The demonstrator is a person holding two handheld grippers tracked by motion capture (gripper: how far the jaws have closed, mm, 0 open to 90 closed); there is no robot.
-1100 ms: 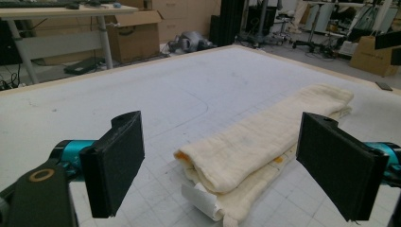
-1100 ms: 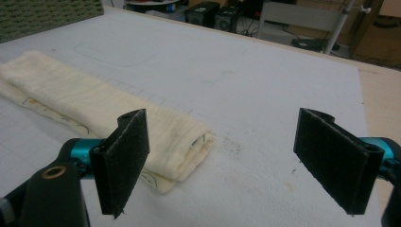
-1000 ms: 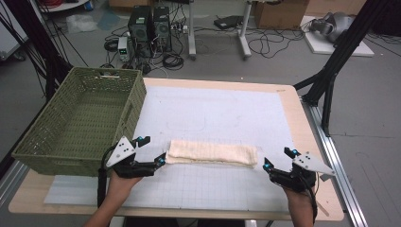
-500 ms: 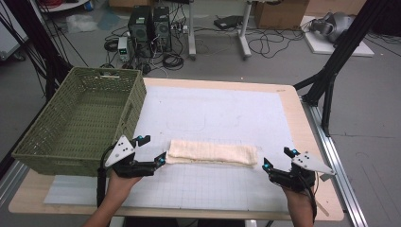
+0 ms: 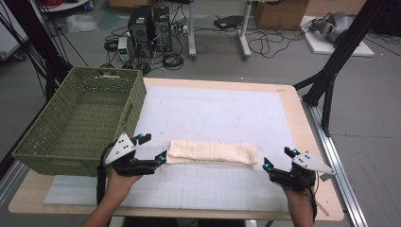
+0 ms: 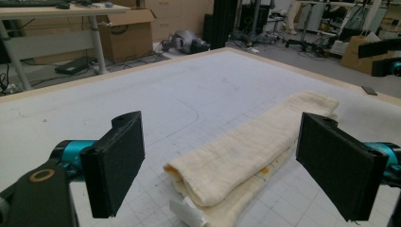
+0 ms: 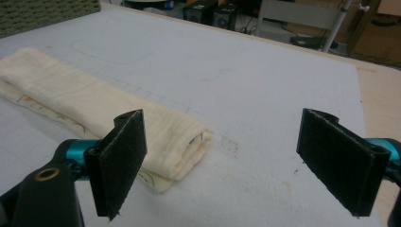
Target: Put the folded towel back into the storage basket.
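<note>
A cream towel (image 5: 213,152), folded into a long narrow strip, lies across the near half of the white mat (image 5: 213,118). My left gripper (image 5: 153,149) is open at the towel's left end, and in the left gripper view that end (image 6: 227,161) sits between the wide-apart jaws. My right gripper (image 5: 279,158) is open just right of the towel's right end. In the right gripper view that folded end (image 7: 175,132) lies ahead of the left jaw, and nothing is between the jaws.
A green woven basket (image 5: 80,118) stands on the table's left side, close to my left hand. The wooden table edge (image 5: 312,142) runs along the right. Computers, cables and black stand legs (image 5: 331,71) are on the floor beyond.
My left gripper has edged slightly right toward the towel's left end. The right gripper and the towel look unchanged.
</note>
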